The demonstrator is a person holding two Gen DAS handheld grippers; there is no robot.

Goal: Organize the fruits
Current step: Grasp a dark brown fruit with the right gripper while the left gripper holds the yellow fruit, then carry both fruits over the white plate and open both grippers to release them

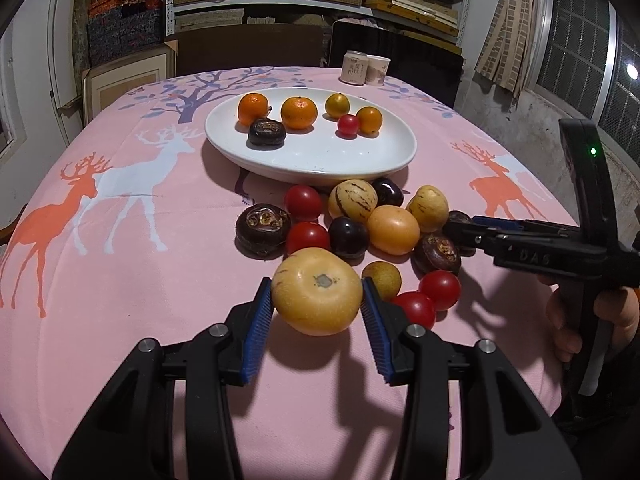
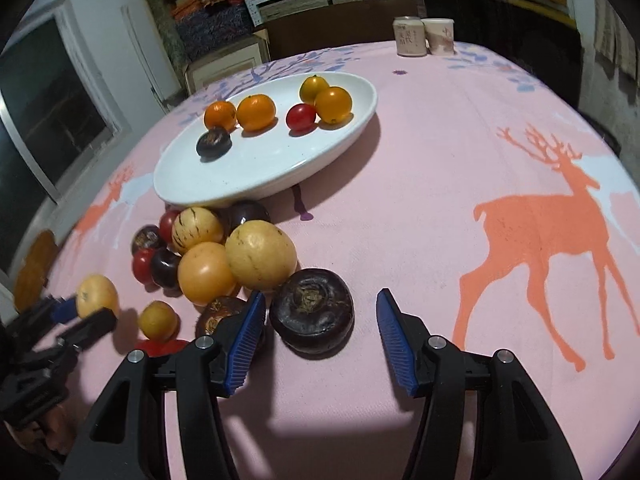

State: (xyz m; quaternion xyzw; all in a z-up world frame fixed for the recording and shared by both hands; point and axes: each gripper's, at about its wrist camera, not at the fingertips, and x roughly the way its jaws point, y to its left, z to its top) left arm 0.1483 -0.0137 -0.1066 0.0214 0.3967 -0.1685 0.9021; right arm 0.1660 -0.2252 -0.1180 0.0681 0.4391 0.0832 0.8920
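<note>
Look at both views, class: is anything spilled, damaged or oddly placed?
Nothing is spilled or broken. The one untidy thing: most fruit lies in a loose pile on the tablecloth, in front of the white plate, which holds only six pieces.

Loose fruit (image 1: 352,224) is crowding the table's (image 1: 120,320) middle just before the white plate (image 1: 312,160); bare cloth is lying open along both side edges.

Left gripper (image 1: 318,312): black plastic linkage arms, blue ribbed finger pads (image 1: 258,336), silver round screws at the pivots. Right gripper (image 2: 320,336): same build, black with blue serrated pads (image 2: 394,336). Its body carries embossed lettering and a green LED (image 1: 593,151). Right hand (image 1: 580,320): bare skin, dark sleeve.
</note>
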